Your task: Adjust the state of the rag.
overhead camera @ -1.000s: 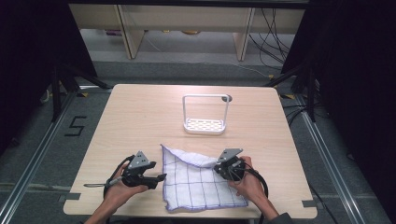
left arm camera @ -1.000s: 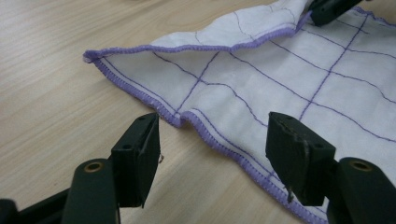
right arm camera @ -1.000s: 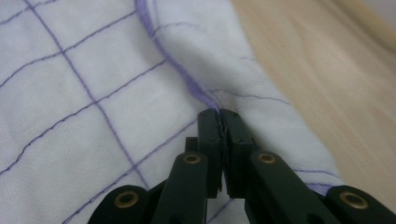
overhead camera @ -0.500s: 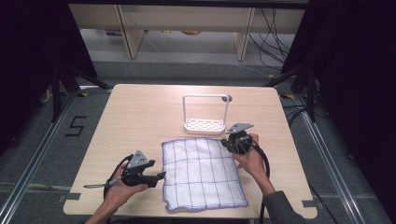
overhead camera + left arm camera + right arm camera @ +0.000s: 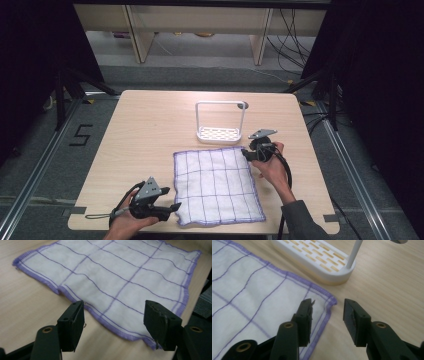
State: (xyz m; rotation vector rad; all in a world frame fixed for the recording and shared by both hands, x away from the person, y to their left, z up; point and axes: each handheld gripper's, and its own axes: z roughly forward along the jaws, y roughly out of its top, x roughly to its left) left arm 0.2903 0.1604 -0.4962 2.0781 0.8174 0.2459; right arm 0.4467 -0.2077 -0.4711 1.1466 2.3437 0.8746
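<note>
cloth (image 5: 217, 186) lies flat on the bench (image 5: 150, 130), spread between my two hands, its far right corner near the white rack (image 5: 220, 122). my right claw (image 5: 327, 312) has just been opening; its jaws now stand apart over that corner, pads clear of the fabric, so i judge the corner released. my left claw (image 5: 113, 317) is also apart, low at the near left edge with nothing gripped. to do this well i'd lift the right away without snagging the hem, then smooth the small ripple along the near edge. near right corner is cut off behind a jaw in the left gripper view.
</note>
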